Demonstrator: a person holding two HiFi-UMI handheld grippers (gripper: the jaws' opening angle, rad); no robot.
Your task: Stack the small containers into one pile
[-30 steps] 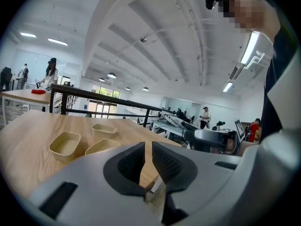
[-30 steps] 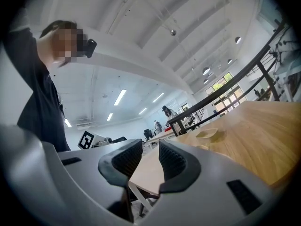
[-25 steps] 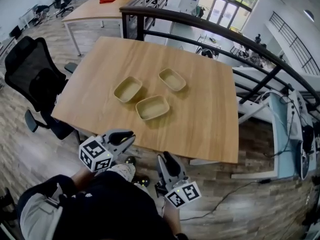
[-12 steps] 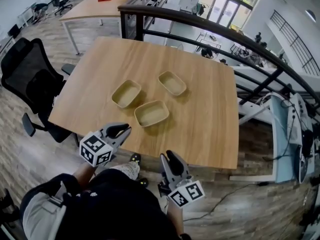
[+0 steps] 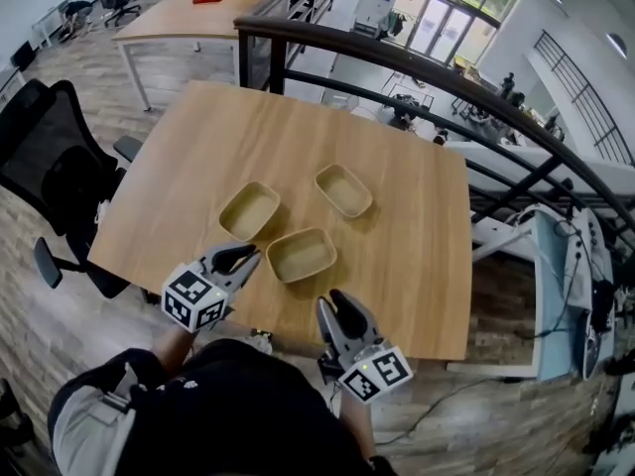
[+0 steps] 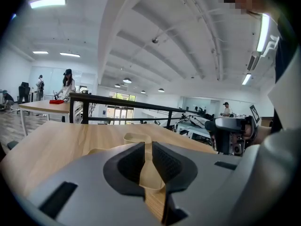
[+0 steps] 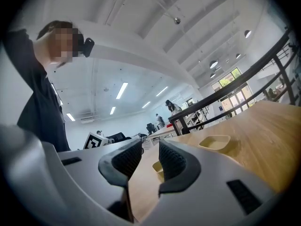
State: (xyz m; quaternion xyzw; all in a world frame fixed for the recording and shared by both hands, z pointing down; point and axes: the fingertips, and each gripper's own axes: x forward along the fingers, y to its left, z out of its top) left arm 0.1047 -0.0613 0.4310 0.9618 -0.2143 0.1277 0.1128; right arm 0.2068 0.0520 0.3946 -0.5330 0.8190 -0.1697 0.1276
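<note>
Here, three small tan containers were pictured lying apart and unstacked near the middle of the wooden counter (image 5: pixel 189 157): the left container (image 5: pixel 249 209), the front container (image 5: pixel 301 255) nearest the counter's near edge, and the back container (image 5: pixel 343 189) farther off to the right. All three were set open side up, and nothing was seen inside them. The left gripper (image 5: pixel 248 257) was held over the counter's near edge, just beside the front container, its jaws drawn almost together with nothing between them. The right gripper (image 5: pixel 335 301) was held at the same edge, its jaws parted by a modest gap, nothing gripped there either. A black office chair (image 5: pixel 50 167) was placed at the counter's left, and a dark railing (image 5: pixel 397 62) was seen running behind it.
</note>
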